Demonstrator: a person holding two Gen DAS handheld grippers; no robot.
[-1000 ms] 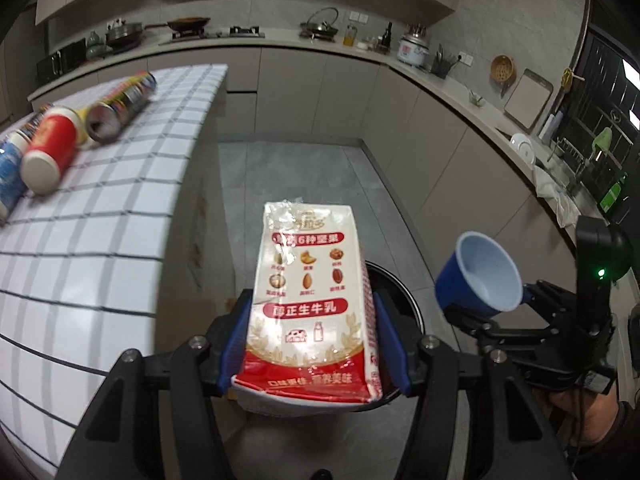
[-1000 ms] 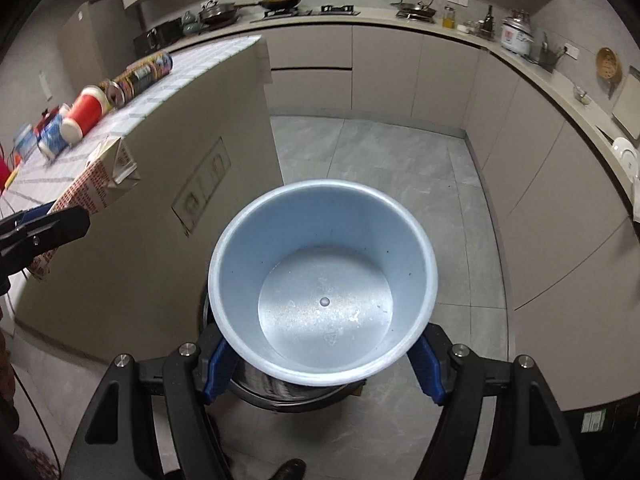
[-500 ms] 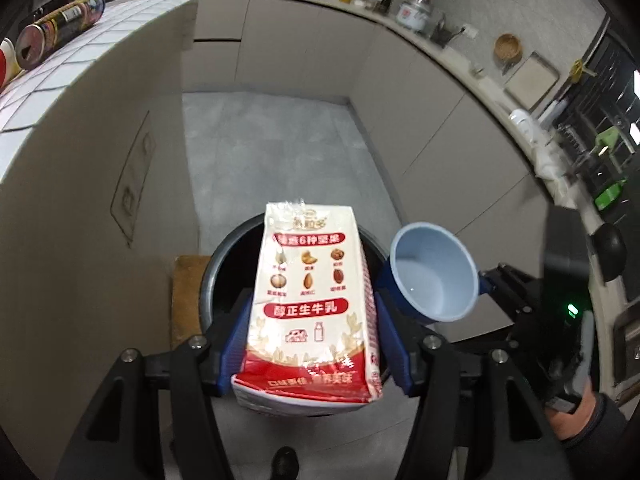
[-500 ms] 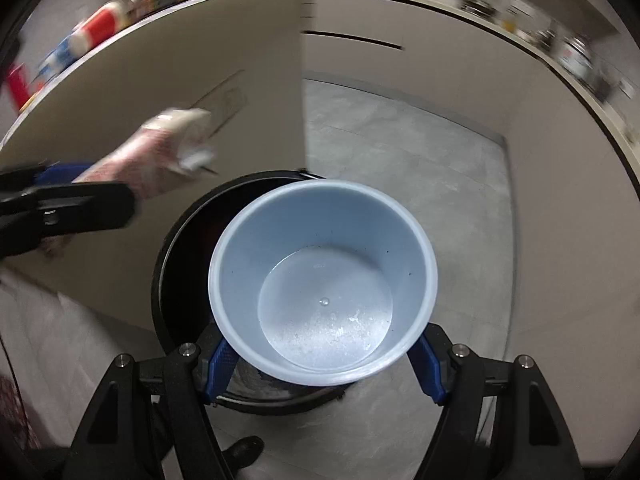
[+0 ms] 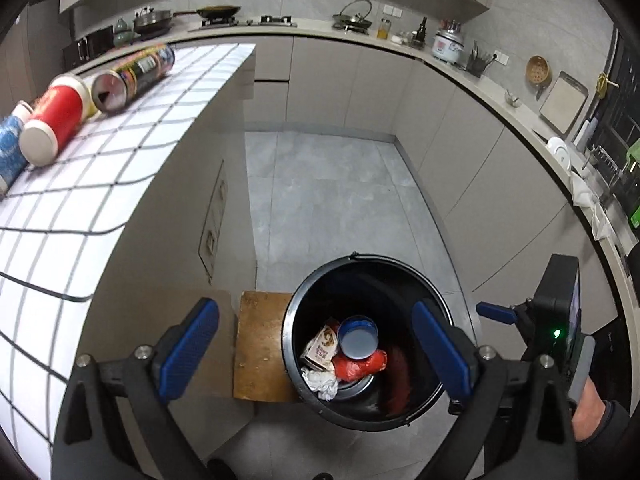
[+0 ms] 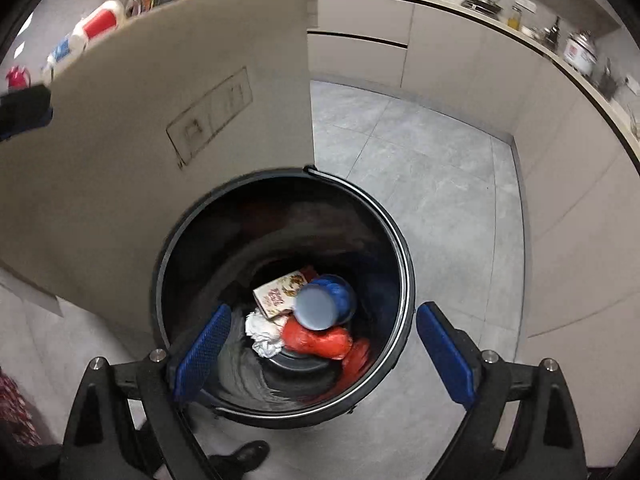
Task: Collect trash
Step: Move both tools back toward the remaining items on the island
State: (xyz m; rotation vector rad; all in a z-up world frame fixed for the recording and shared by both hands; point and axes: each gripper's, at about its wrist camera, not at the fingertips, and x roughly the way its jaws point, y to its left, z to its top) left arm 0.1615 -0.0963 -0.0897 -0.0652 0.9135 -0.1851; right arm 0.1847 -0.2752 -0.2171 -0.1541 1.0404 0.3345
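The biggest thing is the kitchen island (image 5: 120, 152) with its white tiled top, on the left in the left wrist view. Its beige side wall (image 6: 160, 128) goes down to the grey floor (image 5: 332, 184), and the black trash bin (image 6: 400, 280) stands on the floor just beside this wall. A brown wooden board (image 5: 260, 344) lies between the bin and the island.

Inside the bin, at the bottom, lie the milk carton (image 6: 276, 292), the blue cup (image 6: 324, 304) on its side and partly over the carton, a red bag (image 6: 320, 340) and a crumpled white paper (image 6: 260, 336). The cup looks blurred in the right wrist view.

On the island top three things are still lying: a long dark can (image 5: 136, 76), a red cup with a white lid (image 5: 56, 120) touching it, and a blue and white container (image 5: 8, 148) at the edge of the picture.

The left gripper (image 5: 316, 348) is above the bin with the jaws wide apart and nothing between them; they have just been opening. The right gripper (image 6: 324, 352) is also over the bin mouth, released and empty, and its jaws have just been opening too. A hand (image 5: 588, 412) in a dark sleeve holds the right gripper.
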